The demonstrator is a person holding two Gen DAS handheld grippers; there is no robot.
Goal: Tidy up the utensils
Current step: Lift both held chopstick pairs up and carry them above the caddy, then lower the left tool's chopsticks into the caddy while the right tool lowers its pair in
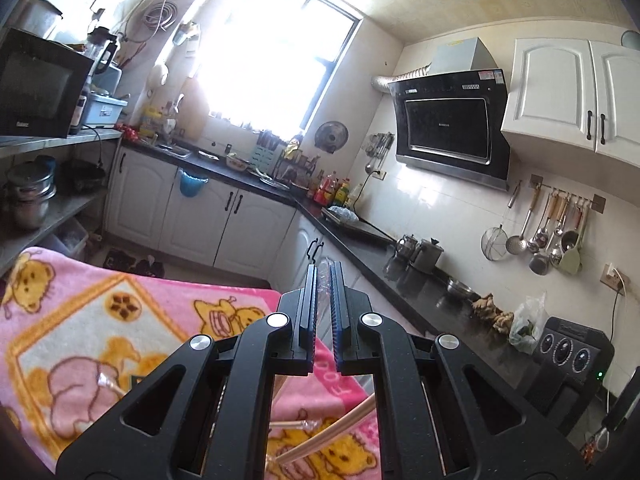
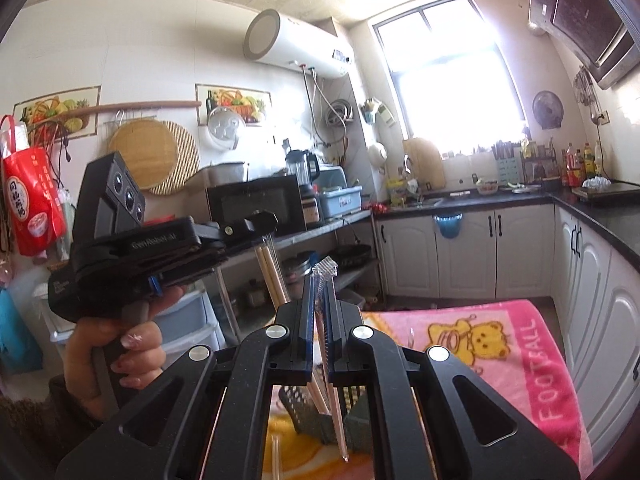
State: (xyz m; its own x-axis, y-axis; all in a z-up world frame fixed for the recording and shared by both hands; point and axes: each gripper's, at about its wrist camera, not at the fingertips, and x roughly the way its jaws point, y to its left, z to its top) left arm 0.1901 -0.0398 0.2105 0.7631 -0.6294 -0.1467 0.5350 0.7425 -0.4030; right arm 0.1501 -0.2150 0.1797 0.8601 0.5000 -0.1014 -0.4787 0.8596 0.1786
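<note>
The left tongs (image 1: 324, 280) were clamped on a pair of clear-topped chopsticks (image 1: 325, 276), whose transparent faceted ends stood up between the pads while the tan shafts (image 1: 332, 436) slanted down beneath the body toward the pink bear-print blanket (image 1: 120, 320) covering the worktop. More loose chopsticks (image 1: 110, 385) lay on that blanket, at the lower left in the left wrist view.

The right tongs (image 2: 320, 292) were likewise closed on a pair of chopsticks (image 2: 325, 270), with the clear crystal-cut tops poking out above the fingertips and the thin shafts running down past the body to a point near the bottom of the frame. Under them, on the blanket (image 2: 500, 340), sat a dark perforated utensil holder (image 2: 308, 412), only partly visible through the frame of the tongs.

In the right wrist view, a person's hand (image 2: 116, 364) gripped the handle of the left tongs (image 2: 262, 220), which were held up at the left with tan chopsticks (image 2: 272, 276) hanging down from them. Behind stood a kitchen with white cabinets (image 2: 464, 248), a black counter (image 1: 400, 276) and a bright window (image 1: 272, 52).
</note>
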